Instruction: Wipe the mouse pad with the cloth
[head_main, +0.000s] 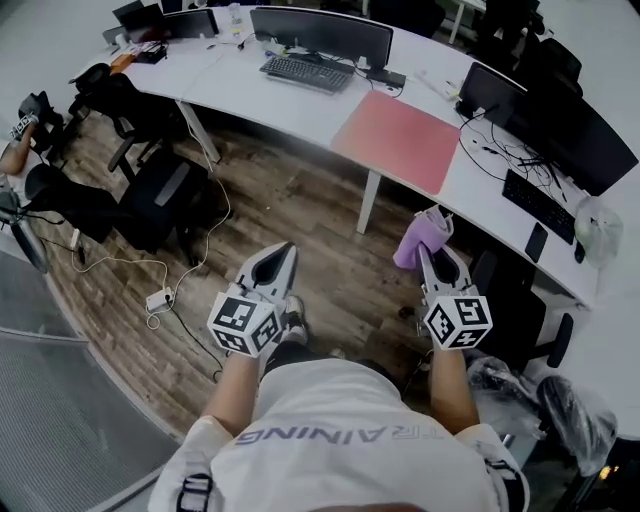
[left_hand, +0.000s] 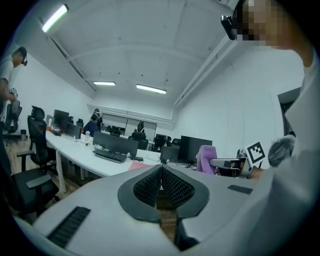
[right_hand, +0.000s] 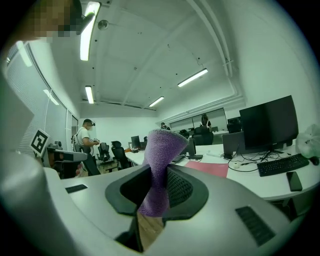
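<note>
The right gripper (head_main: 430, 258) pinches a fluffy purple cloth (head_main: 421, 238) between its jaws at centre-right of the head view, short of the curved white tabletop's (head_main: 290, 100) near edge; the flat pink rectangular mouse pad (head_main: 396, 126) lies above, close along that edge; bare wooden floor (head_main: 300, 215) spreads between; the left gripper (head_main: 283, 256), jaws pressed together on nothing, hangs centre-left.

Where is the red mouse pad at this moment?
In the head view, the red mouse pad lies on the white desk, right of centre, between the black keyboard on its left and a dark monitor on its right.
</note>
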